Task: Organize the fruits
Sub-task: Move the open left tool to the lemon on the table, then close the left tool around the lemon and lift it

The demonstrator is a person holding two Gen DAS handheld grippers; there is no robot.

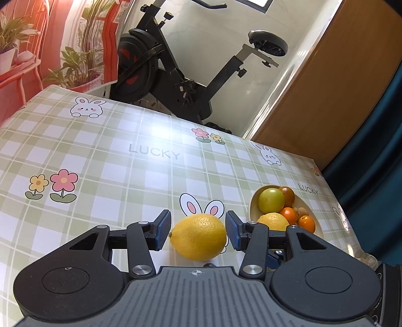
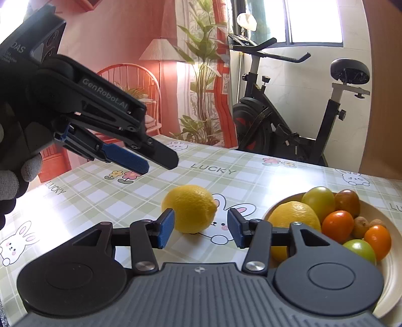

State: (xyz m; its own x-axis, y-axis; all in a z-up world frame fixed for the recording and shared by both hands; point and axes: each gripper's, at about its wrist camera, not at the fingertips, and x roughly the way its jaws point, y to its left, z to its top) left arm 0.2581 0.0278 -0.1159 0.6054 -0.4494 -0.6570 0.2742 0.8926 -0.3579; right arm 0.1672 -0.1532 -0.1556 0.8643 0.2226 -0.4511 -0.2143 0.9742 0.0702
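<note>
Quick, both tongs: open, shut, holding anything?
Left tongs: open, empty, straddling the loose lemon on the table.
Right tongs: open, empty.

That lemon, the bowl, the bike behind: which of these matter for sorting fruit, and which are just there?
Part of the job:
lemon on the table
bowl of fruit
second lemon in the bowl
left gripper, open
right gripper, open

Just there:
exercise bike
plants
checked tablecloth

I see bright daylight from window (image 2: 314,21); strong glare on tablecloth (image 1: 155,130); fisheye bending at edges; orange flare top left; focus sharp.
</note>
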